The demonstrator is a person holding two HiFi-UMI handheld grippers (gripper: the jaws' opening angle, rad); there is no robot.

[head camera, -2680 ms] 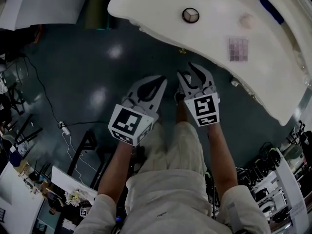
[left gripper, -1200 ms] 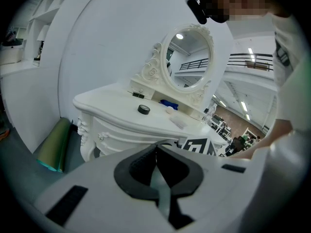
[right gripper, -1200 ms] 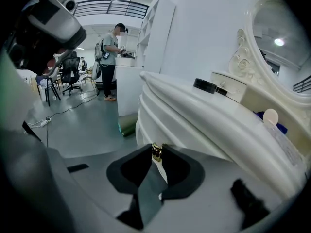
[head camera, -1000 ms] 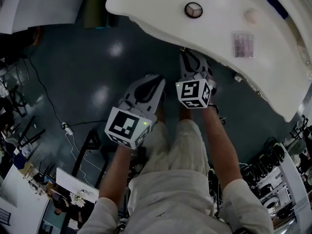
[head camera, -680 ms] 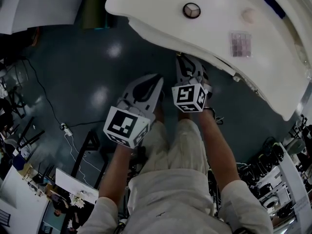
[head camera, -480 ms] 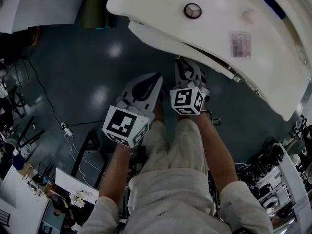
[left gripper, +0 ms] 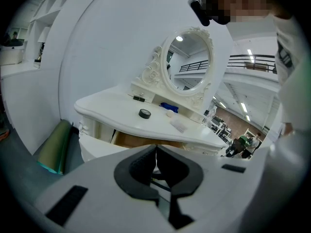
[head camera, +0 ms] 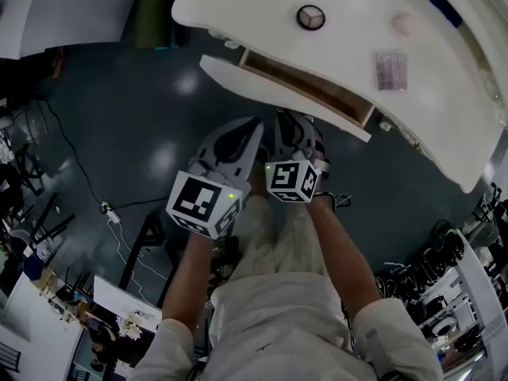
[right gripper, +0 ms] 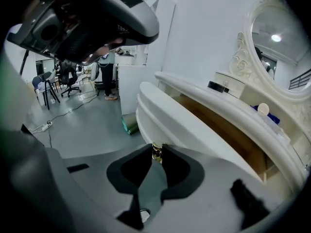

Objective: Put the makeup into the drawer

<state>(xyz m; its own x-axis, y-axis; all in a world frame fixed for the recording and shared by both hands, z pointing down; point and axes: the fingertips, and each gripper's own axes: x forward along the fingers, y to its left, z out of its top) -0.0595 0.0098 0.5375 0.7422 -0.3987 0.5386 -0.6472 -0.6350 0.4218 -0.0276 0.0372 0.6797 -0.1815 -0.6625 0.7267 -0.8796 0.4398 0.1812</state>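
Note:
The white vanity's drawer [head camera: 238, 76] stands pulled out, its brown inside [head camera: 305, 87] showing. My right gripper [head camera: 292, 122] is shut on the drawer's small gold knob [right gripper: 156, 151] at the middle of the drawer front [right gripper: 167, 125]. On the vanity top [head camera: 238, 6] lie a round black compact [head camera: 310, 17], a pinkish eyeshadow palette [head camera: 390, 70] and a pale round puff [head camera: 403, 24]. My left gripper [head camera: 252, 127] hangs just left of the right one, shut with nothing in it. In the left gripper view [left gripper: 155, 148] it faces the compact [left gripper: 145, 113] and palette [left gripper: 178, 125].
An oval mirror [left gripper: 187, 64] in an ornate white frame rises at the back of the vanity, with a blue item [left gripper: 169, 107] at its foot. A green roll [head camera: 155, 10] leans at the vanity's left end. Cables and a power strip [head camera: 111, 213] lie on the dark floor.
The right gripper has drawn back toward the person with the knob in its jaws, and the drawer has slid out from shut to well open. The left gripper has stayed put.

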